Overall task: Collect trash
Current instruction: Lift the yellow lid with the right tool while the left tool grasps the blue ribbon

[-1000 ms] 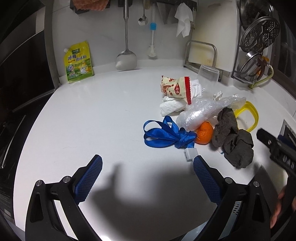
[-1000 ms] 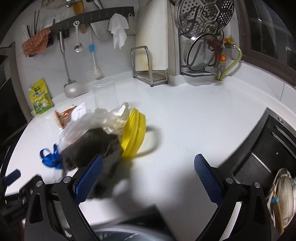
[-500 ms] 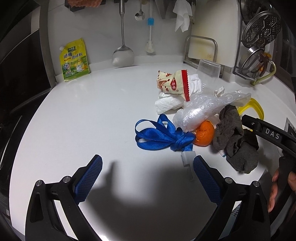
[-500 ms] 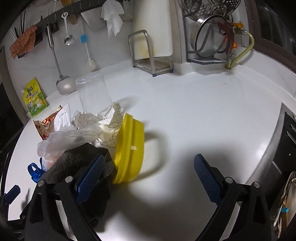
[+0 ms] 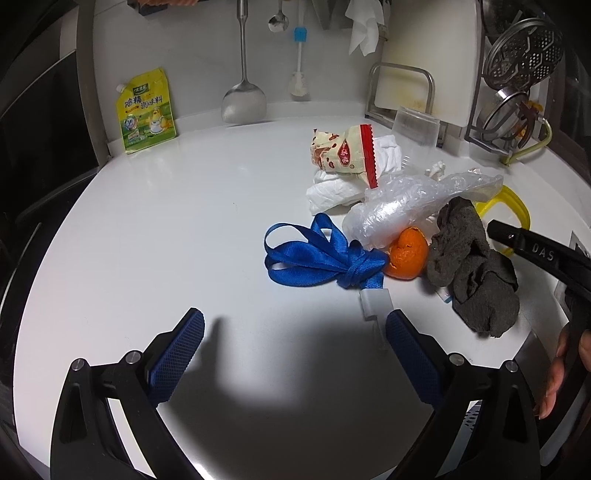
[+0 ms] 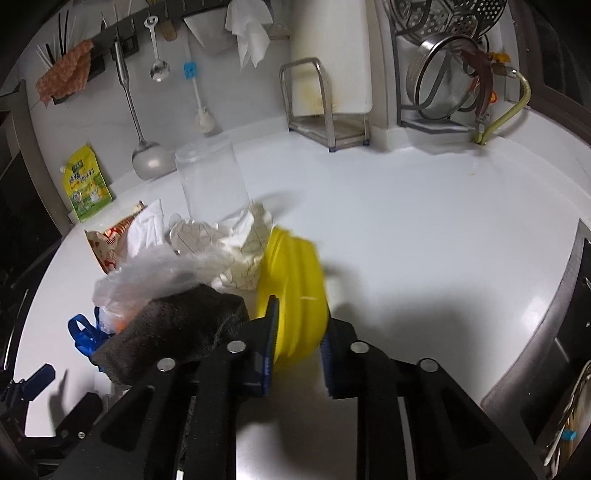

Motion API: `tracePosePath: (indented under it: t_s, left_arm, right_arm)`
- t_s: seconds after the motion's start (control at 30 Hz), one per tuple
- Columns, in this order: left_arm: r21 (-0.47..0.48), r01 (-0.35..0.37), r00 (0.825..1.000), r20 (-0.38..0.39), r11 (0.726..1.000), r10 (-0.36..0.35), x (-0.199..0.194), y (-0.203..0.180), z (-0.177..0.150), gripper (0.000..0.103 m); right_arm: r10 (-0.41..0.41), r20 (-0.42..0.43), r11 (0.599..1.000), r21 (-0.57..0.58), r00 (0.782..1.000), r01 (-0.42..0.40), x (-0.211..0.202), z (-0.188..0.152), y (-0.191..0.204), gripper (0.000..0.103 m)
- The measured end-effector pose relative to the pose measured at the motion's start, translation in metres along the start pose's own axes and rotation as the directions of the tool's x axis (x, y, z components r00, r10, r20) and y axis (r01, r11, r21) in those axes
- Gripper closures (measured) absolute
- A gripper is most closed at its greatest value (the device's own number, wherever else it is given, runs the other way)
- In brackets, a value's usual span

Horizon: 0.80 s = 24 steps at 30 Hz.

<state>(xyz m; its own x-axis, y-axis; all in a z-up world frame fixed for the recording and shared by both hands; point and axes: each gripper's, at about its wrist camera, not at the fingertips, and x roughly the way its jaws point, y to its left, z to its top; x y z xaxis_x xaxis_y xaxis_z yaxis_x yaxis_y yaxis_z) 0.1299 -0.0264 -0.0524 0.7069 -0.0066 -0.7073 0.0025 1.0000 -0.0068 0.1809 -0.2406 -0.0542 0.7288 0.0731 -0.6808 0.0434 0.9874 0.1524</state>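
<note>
A white kitchen surface [image 5: 155,229] runs under a tiled wall where a ladle [image 5: 243,99], a spoon [image 6: 158,55], a blue brush [image 5: 300,62] and a white cloth [image 6: 249,35] hang from a rail. A yellow-green pouch [image 5: 146,110] leans on the wall at the left, and a metal rack [image 6: 321,107] holds a white board [image 6: 332,55] beside a rack of steel pans [image 6: 443,81].

The trash lies heaped on the right half of the surface. A red-and-cream wrapper [image 5: 345,155] sits on crumpled white tissue [image 5: 332,190], with a clear cup [image 6: 210,181] standing just behind the heap. A clear plastic bag [image 5: 402,206] drapes over an orange peel [image 5: 408,254]. A knotted blue ribbon [image 5: 317,256] lies left of the peel, touching it, and a small white tag [image 5: 375,302] lies just in front of the knot. A dark grey cloth [image 5: 472,269] slumps at the right of the peel. Patterned paper [image 6: 243,247] is bunched between the bag and a yellow lid [image 6: 295,291], which stands on edge at the right end of the heap.

The left tool [image 5: 293,345] hovers over bare surface in front of the ribbon, its blue pads [image 5: 179,354] spread wide and holding nothing. The right tool [image 6: 299,354] is clamped on the yellow lid, its pads pressed against both faces of the lower rim; the lid looks motion-blurred. The grey cloth lies against that tool's left finger.
</note>
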Motion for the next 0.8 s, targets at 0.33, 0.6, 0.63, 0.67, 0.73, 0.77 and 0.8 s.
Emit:
tracePosePath:
  t_s: [0.33, 0.6, 0.63, 0.67, 0.73, 0.77, 0.8]
  left_arm:
    - [-0.03, 0.007, 0.999, -0.046, 1.0, -0.008, 0.013, -0.013, 0.013, 0.006]
    - [-0.017, -0.018, 0.998, -0.064, 1.0, 0.017, 0.024, -0.022, 0.015, 0.009]
    - [-0.012, -0.024, 0.998, -0.058, 1.0, 0.024, 0.024, -0.023, 0.015, 0.012]
    - [-0.007, -0.022, 0.998, -0.052, 1.0, 0.021, 0.023, -0.024, 0.015, 0.015]
    - [0.005, -0.013, 0.999, -0.043, 1.0, 0.013, 0.021, -0.026, 0.015, 0.025]
    - [0.009, -0.011, 0.999, -0.039, 1.0, 0.011, 0.02, -0.027, 0.015, 0.028]
    - [0.012, -0.008, 0.999, -0.036, 1.0, 0.008, 0.02, -0.027, 0.015, 0.033]
  right_arm:
    - [-0.016, 0.056, 1.0, 0.018, 0.998, 0.015, -0.029, -0.008, -0.018, 0.087]
    - [-0.01, 0.077, 1.0, 0.014, 0.997, 0.009, -0.043, -0.02, -0.022, 0.088]
    - [-0.011, 0.078, 1.0, 0.014, 0.997, 0.01, -0.043, -0.021, -0.022, 0.088]
    - [-0.013, 0.079, 1.0, 0.013, 0.997, 0.012, -0.044, -0.022, -0.022, 0.088]
    - [-0.019, 0.084, 1.0, 0.006, 0.996, 0.019, -0.045, -0.023, -0.021, 0.088]
    - [-0.022, 0.087, 1.0, 0.002, 0.996, 0.021, -0.046, -0.023, -0.02, 0.088]
    - [-0.022, 0.088, 1.0, -0.002, 0.996, 0.022, -0.046, -0.023, -0.019, 0.088]
